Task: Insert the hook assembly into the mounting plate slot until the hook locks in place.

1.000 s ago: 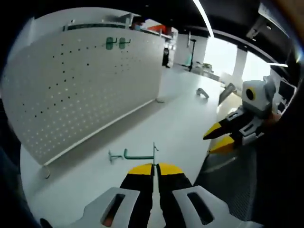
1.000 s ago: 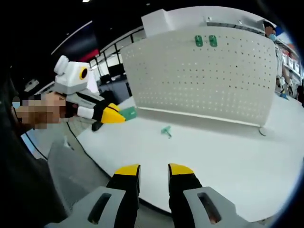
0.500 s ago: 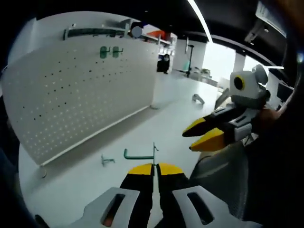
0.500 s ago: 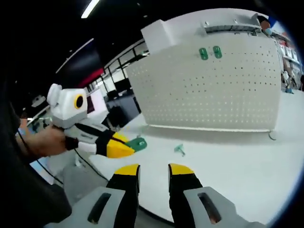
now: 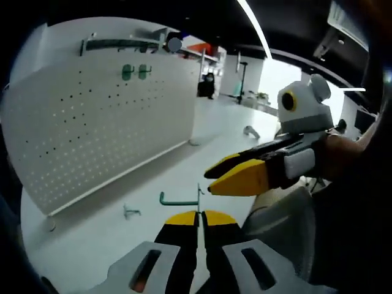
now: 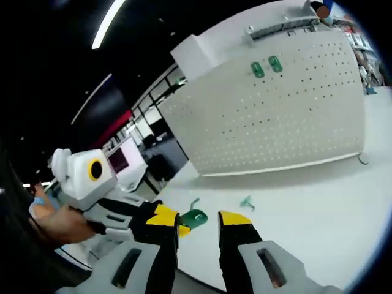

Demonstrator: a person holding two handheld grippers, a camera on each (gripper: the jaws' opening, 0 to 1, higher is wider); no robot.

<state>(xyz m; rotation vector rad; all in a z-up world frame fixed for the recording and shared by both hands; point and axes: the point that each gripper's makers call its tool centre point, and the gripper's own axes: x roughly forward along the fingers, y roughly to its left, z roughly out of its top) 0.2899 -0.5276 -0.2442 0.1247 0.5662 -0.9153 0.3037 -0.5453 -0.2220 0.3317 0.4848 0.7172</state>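
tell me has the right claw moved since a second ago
Yes. In the left gripper view the right claw has come in from the right toward the green hook, closer to the pegboard.

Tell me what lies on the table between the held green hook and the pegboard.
In the left gripper view, bare white table lies between the hook and pegboard; a small loose hook piece sits off to the side.

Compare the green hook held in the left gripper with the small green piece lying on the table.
The green hook is clamped in the shut left gripper, lifted off the table; the small green piece lies loose on the table surface. The hook shows a long rod with a bent end; the piece looks shorter and stubbier. Both are green.
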